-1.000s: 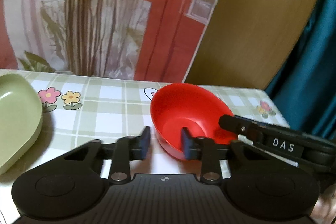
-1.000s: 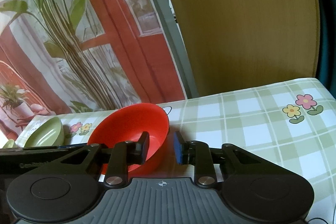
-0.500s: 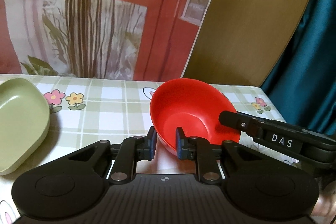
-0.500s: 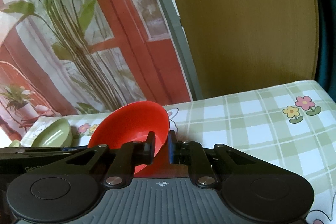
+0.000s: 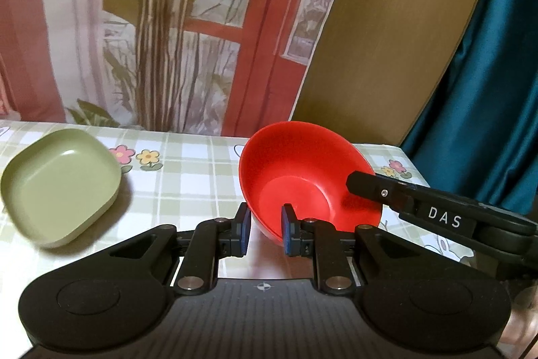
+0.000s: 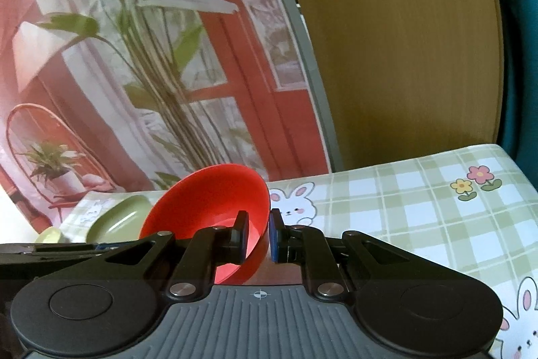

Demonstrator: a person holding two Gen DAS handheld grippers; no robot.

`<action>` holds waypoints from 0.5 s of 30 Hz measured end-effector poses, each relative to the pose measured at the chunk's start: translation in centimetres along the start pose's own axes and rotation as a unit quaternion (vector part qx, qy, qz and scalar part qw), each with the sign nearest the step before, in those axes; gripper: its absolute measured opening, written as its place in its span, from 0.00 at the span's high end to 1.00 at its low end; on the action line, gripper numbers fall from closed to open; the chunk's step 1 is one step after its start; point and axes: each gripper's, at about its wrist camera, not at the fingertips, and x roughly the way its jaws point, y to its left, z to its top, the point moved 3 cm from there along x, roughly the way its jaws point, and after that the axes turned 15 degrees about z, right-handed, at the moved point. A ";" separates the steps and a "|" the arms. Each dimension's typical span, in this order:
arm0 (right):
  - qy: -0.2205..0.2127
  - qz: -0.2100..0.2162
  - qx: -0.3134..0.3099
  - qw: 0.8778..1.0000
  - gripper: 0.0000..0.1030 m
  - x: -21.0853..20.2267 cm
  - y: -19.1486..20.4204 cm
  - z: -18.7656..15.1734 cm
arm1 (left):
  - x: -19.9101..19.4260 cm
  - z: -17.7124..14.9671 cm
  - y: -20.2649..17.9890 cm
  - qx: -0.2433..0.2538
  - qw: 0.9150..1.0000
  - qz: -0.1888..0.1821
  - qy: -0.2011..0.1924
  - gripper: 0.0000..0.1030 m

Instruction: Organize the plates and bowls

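Note:
A red bowl (image 5: 302,170) is tilted and lifted above the checked tablecloth. My left gripper (image 5: 265,231) is shut on its near-left rim, one pad inside and one outside. My right gripper (image 6: 257,234) is shut on the bowl's (image 6: 208,201) right rim; its finger shows in the left wrist view (image 5: 380,189) reaching into the bowl. A green square plate (image 5: 60,184) lies on the table to the left, apart from the grippers. It also shows in the right wrist view (image 6: 117,219), behind the bowl.
The table (image 6: 403,211) has a green checked cloth with flowers and rabbits. A printed backdrop with plants stands behind it, with a wooden panel (image 5: 396,32) and a teal curtain (image 5: 487,96) at the right. A small pale green dish (image 6: 48,234) sits at far left.
Both grippers closed on the red bowl's rim and raised it, tilting it. The green plate now appears further into the left wrist view.

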 end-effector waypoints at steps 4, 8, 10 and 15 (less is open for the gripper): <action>0.004 0.000 -0.001 1.000 0.88 -0.8 1.4 -0.2 | -1.6 -0.5 0.4 -0.005 1.000 0.004 -0.003 0.80; 0.003 0.001 -0.001 1.000 0.88 -1.8 2.6 -0.4 | -3.1 -0.9 0.9 -0.008 1.000 0.005 -0.007 0.80; 0.001 0.002 -0.002 1.000 0.88 -2.3 3.2 -0.5 | -3.8 -1.1 1.0 -0.006 1.000 0.006 -0.009 0.80; -0.005 0.004 -0.007 1.000 0.88 -3.6 4.7 -0.5 | -5.6 -1.3 1.0 -0.004 1.000 0.010 -0.019 0.80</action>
